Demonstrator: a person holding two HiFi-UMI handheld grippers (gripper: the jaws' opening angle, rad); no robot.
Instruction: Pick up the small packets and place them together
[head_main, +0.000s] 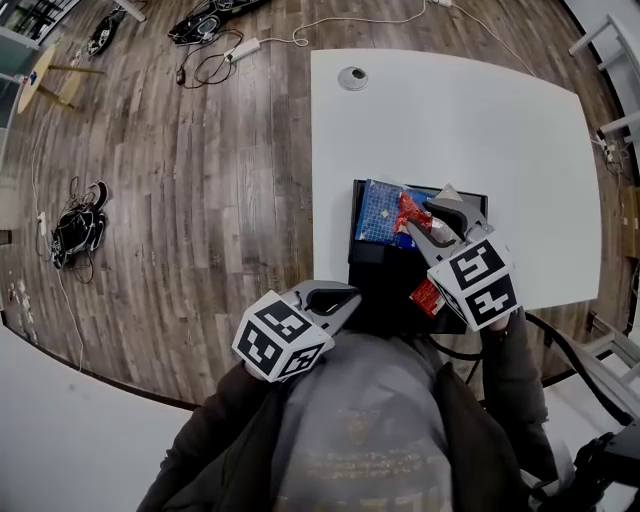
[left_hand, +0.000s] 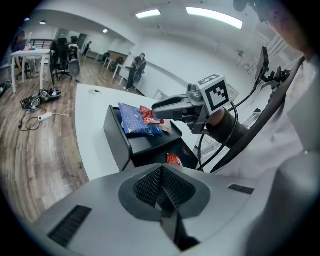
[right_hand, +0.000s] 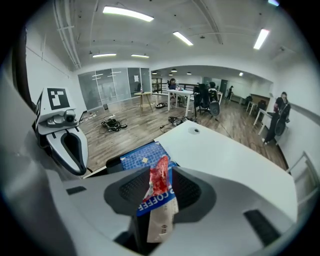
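Red and blue packets (right_hand: 159, 192) loose between parted right tongs (right_hand: 161, 174), lengthwise, tips pointing ahead; left tongs (left_hand: 161, 174) closed, empty.

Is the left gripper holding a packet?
No, the left gripper is shut, its fingers meeting with nothing between them.

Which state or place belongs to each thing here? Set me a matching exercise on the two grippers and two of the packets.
Things:
1. left gripper
2. right gripper
3. blue grid-patterned packet
4. lone red packet

Descriptions:
A. jaws apart, packets between them
B. lying by itself at the near edge of the black box
C. jaws together, nothing between them
D. lying flat on the far part of the black box

Pairs: 1-C, 2-A, 3-D, 4-B
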